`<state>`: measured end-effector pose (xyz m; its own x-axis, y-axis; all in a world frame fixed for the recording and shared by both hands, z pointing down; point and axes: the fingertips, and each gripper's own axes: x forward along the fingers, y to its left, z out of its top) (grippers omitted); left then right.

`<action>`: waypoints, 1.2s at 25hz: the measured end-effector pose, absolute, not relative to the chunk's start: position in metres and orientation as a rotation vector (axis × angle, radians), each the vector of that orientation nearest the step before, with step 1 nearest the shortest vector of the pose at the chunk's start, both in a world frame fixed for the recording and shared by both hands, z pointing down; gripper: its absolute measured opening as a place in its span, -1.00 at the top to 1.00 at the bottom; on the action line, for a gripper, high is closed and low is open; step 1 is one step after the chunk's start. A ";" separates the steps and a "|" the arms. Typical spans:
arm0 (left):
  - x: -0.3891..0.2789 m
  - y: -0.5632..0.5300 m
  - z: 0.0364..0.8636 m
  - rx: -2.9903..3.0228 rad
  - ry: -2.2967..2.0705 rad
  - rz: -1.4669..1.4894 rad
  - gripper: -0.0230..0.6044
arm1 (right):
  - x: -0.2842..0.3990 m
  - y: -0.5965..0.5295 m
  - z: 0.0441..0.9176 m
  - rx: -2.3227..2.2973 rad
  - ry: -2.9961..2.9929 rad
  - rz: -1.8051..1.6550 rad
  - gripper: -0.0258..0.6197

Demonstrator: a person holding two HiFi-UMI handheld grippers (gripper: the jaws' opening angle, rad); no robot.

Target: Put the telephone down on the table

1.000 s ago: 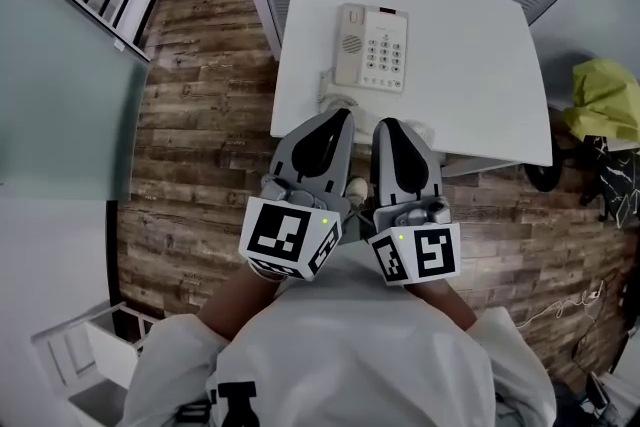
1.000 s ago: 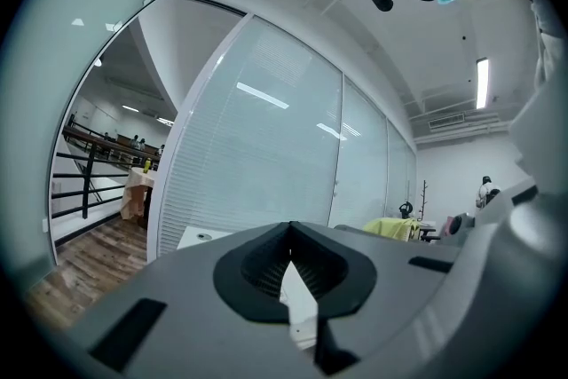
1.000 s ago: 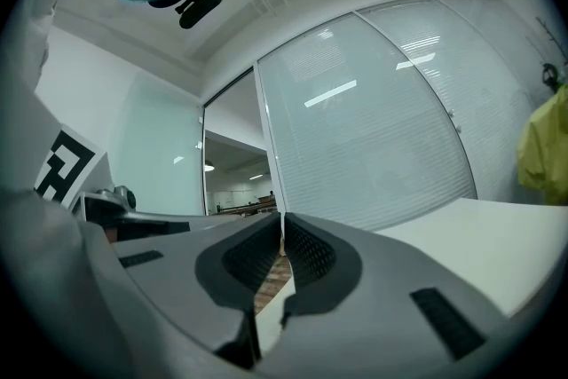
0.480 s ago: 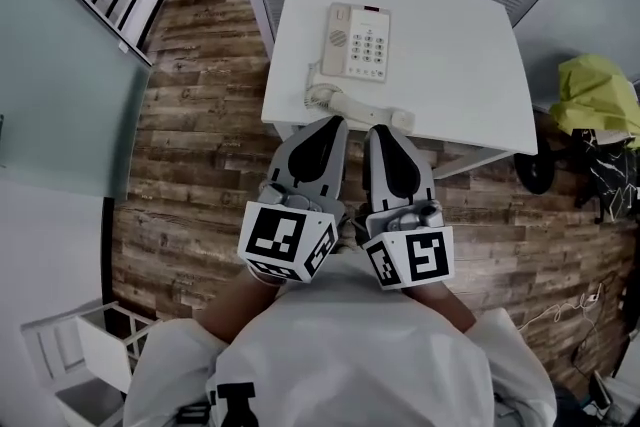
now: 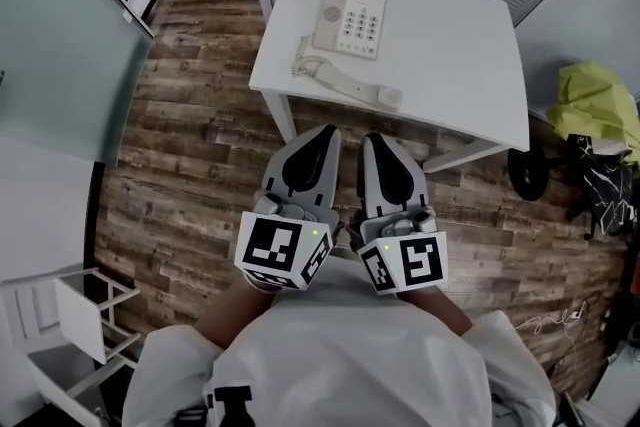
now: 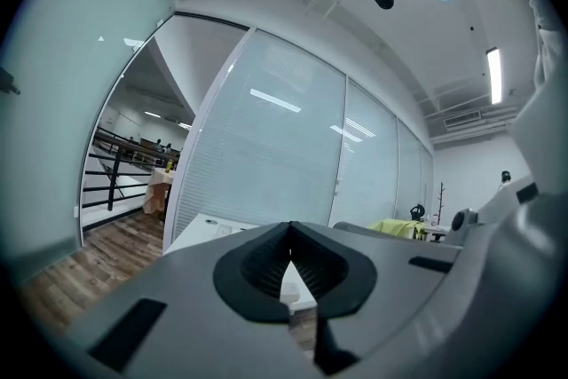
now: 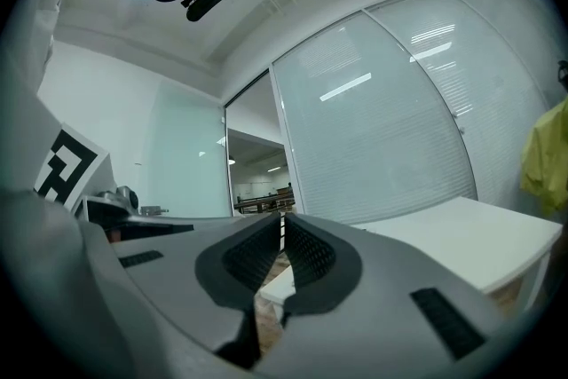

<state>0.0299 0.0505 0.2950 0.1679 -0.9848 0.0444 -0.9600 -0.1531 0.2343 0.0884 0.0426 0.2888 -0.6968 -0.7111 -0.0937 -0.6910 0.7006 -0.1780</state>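
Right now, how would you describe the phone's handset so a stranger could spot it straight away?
Find the white table on the wood floor. A cream keypad base sits toward its far left; the handset lies off it, along the near edge. It is the one long bar, tied to the base by a coiled cord.

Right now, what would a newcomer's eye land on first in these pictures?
Two grey hand-held grippers with marker cubes fill the head view's middle: the left hand-held gripper and right hand-held gripper side by side, both shut and empty. Beyond them stands a white square table bearing a cream push-button telephone, its handset lying off the cradle near the front edge. A yellow-green cloth shows at the far right.
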 end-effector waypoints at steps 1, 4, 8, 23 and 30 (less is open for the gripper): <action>0.030 0.054 0.296 2.225 -1.902 -0.168 0.91 | 0.088 0.046 0.290 -1.129 2.757 -0.201 0.81; 0.024 0.062 0.292 2.216 -1.937 -0.162 0.91 | 0.082 0.052 0.286 -1.089 2.762 -0.200 0.81; 0.023 0.070 0.281 2.253 -1.946 -0.155 0.91 | 0.081 0.061 0.275 -1.094 2.748 -0.164 0.81; 0.004 0.151 0.288 2.323 -1.820 -0.013 0.91 | 0.060 0.148 0.284 -1.378 2.759 -0.165 0.82; -0.017 0.221 0.298 2.346 -1.784 0.019 0.91 | 0.036 0.216 0.299 -1.444 2.776 -0.234 0.82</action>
